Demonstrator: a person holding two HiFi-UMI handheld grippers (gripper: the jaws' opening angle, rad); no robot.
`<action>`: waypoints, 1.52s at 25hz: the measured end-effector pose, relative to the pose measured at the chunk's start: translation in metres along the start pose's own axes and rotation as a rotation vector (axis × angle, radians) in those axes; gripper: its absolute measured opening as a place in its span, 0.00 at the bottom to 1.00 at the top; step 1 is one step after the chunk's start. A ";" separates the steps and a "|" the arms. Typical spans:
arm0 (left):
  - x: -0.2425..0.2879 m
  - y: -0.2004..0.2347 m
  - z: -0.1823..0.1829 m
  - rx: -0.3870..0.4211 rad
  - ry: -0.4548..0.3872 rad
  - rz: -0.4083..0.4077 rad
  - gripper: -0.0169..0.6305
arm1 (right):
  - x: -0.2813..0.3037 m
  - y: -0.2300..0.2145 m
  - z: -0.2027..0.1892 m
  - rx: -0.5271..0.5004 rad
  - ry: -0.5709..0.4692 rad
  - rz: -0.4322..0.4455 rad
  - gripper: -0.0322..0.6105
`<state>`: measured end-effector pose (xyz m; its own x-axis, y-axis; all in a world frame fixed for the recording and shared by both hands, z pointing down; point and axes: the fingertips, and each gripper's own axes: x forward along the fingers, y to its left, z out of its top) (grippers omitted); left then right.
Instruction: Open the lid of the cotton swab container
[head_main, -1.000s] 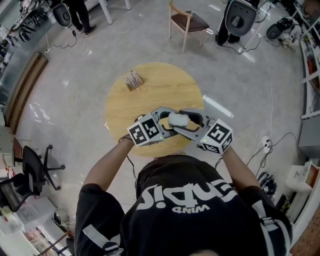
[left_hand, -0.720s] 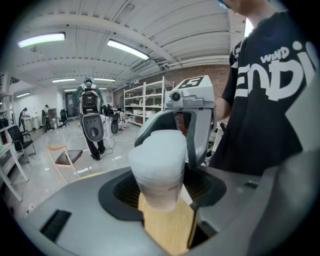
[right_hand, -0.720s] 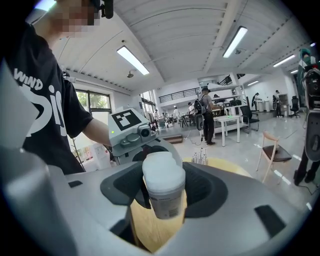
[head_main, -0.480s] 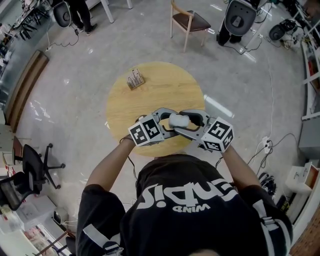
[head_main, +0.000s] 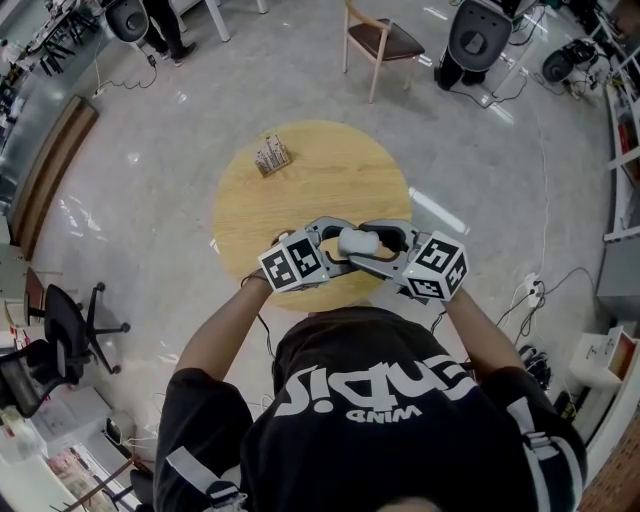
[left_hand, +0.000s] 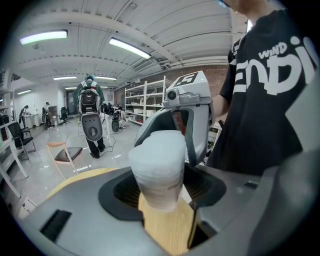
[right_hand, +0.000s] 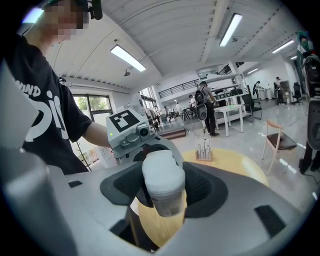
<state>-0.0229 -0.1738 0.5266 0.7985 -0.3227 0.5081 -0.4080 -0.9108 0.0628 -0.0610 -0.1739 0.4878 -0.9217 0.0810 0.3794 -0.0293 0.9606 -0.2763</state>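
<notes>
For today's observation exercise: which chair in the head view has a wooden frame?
The chair beyond the round table, at the top: pale wooden frame, brown seat. The office chair at the left is black.

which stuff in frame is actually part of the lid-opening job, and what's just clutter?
Part of the job:
- cotton swab container, lid on, held above the table
- left tongs and right tongs, both closed on it

Just lying about:
- small rack at the far side of the round table
- wooden chair
- office chair
</notes>
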 end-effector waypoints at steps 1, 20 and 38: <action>0.001 -0.001 0.000 0.002 0.003 -0.001 0.43 | -0.001 0.000 -0.001 0.005 0.004 0.002 0.42; 0.003 -0.005 -0.003 -0.052 0.025 -0.047 0.42 | 0.000 0.005 0.001 -0.198 -0.018 -0.058 0.41; 0.010 -0.011 -0.009 0.091 0.038 0.010 0.41 | -0.007 0.000 0.011 0.379 -0.016 0.132 0.40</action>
<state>-0.0146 -0.1643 0.5389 0.7767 -0.3232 0.5407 -0.3725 -0.9278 -0.0195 -0.0585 -0.1776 0.4755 -0.9328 0.1900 0.3064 -0.0485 0.7761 -0.6287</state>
